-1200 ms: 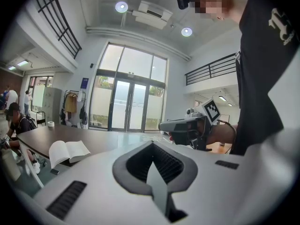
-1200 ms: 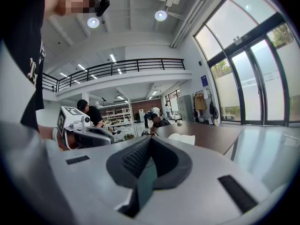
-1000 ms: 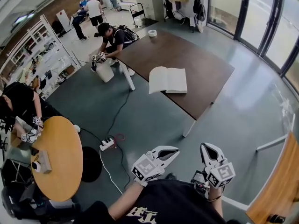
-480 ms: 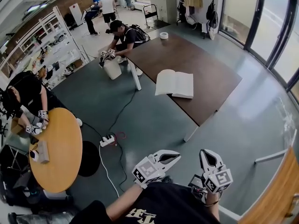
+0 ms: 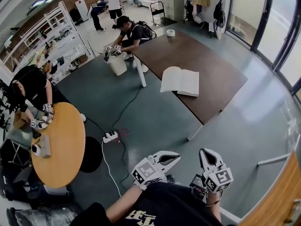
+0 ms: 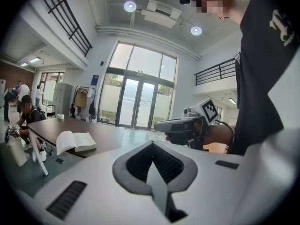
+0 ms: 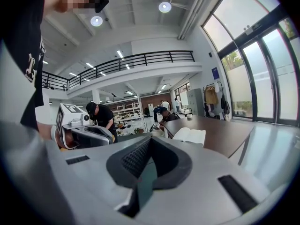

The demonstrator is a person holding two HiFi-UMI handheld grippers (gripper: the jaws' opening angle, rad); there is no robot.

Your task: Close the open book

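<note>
Black lettered T-shirt — white left tool, right tool

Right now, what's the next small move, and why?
Probably walk up to the table: the open book lies on it, well beyond reach, while the left gripper and right gripper are both shut and empty.

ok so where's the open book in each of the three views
Head view: the open book lies above centre, near the close edge of the dark table.
Left gripper view: at mid-left, small, on the table's near corner.
Right gripper view: just right of centre, above the gripper body.
Shared landmark: the dark table under the book.
</note>
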